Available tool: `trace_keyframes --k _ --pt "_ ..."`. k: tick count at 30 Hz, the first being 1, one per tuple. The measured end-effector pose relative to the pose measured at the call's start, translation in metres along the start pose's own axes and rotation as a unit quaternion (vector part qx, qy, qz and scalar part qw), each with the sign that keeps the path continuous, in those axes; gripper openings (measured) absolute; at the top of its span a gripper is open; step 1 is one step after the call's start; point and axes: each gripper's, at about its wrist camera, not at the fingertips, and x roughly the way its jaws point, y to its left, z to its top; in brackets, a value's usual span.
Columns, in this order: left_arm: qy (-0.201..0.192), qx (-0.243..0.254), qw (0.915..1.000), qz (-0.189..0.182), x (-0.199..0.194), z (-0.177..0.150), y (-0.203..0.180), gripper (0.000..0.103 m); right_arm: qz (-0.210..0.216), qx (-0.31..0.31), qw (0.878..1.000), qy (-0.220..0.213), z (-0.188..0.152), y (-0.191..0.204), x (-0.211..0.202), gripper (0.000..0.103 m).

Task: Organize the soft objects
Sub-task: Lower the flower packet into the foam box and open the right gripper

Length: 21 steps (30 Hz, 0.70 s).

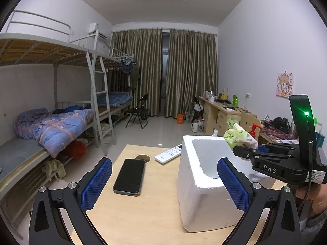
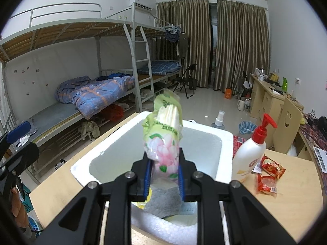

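My right gripper (image 2: 163, 175) is shut on a green and pink tissue pack (image 2: 163, 134) and holds it upright over the open white foam box (image 2: 214, 134). A grey cloth (image 2: 163, 200) lies inside the box under the pack. In the left wrist view the pack (image 1: 239, 137) and the right gripper (image 1: 243, 153) show over the box's (image 1: 196, 200) far right rim. My left gripper (image 1: 163, 185) is open and empty, low over the wooden table (image 1: 143, 220), with the box's left wall between its blue pads.
A black phone (image 1: 129, 176), a white remote (image 1: 168, 154) and a round coaster (image 1: 143, 157) lie left of the box. A lotion pump bottle (image 2: 251, 153), red snack packets (image 2: 269, 173) and a spray bottle (image 2: 218, 120) stand right of it. Bunk beds line the left wall.
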Motion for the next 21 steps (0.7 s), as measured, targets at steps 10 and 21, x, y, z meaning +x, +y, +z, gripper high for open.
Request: trace_keyframes --k 10,21 --pt "0.001 0.000 1.0000 -0.002 0.002 0.000 -0.002 0.103 -0.010 -0.005 1.000 0.000 0.000 0.005 -0.001 0.062" --pt "0.000 0.002 1.0000 -0.006 0.002 -0.001 -0.006 0.103 -0.025 -0.010 0.999 -0.020 -0.001 0.009 -0.012 0.096"
